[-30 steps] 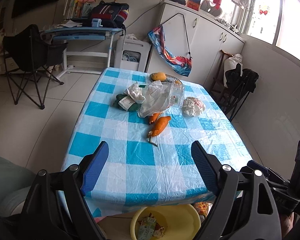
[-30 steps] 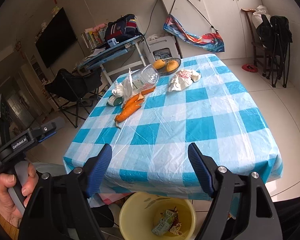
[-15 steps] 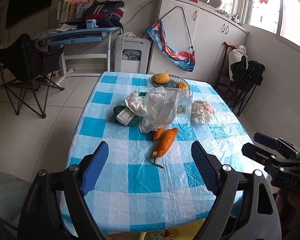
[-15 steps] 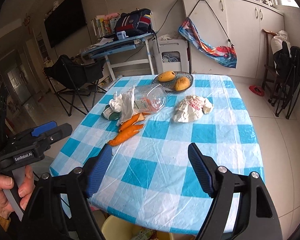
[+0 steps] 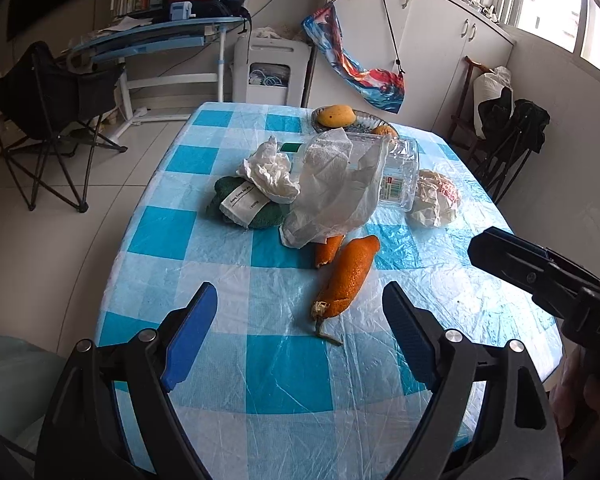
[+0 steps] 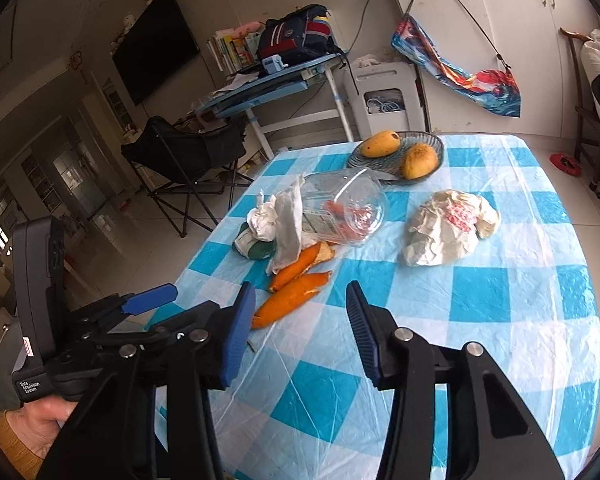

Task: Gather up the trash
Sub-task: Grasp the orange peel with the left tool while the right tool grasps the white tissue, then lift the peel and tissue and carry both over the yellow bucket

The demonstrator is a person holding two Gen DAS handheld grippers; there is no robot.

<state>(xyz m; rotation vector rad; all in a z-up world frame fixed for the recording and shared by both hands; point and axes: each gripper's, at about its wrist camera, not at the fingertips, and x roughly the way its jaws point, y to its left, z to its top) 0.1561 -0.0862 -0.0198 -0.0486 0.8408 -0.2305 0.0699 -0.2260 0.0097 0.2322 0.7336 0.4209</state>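
A table [image 5: 260,392] under a crinkled plastic cloth of blue and white checks is filling the near part of a tiled room. Nearest, the left tool [image 5: 300,324] is hanging over the table's edge with its blue pads spread wide and nothing between them. The right tool [image 6: 300,316] is hovering beside it, its jaws closing on empty air above the cloth.

Just beyond the tools, two curled strips of orange peel [image 5: 346,276] are lying side by side, rough-skinned, the longer one ending in a dry stem. Their far ends are disappearing under a limp translucent plastic bag [image 5: 332,200]. Left of the bag, one crumpled white tissue [image 5: 270,176] is resting on a dark green cloth bundle [image 5: 256,210] with a paper label. A clear plastic container [image 6: 342,210] is lying on its side behind the bag. To the right, one wad of creased paper wrapper [image 6: 448,232] with red print is sitting apart.

At the far end, a dark ribbed dish [image 6: 380,164] is holding two yellow mangoes [image 6: 380,143]. Past the table, a black folding chair [image 5: 48,92], a blue desk [image 5: 152,40] and white cabinets [image 5: 440,40] are lining the walls.
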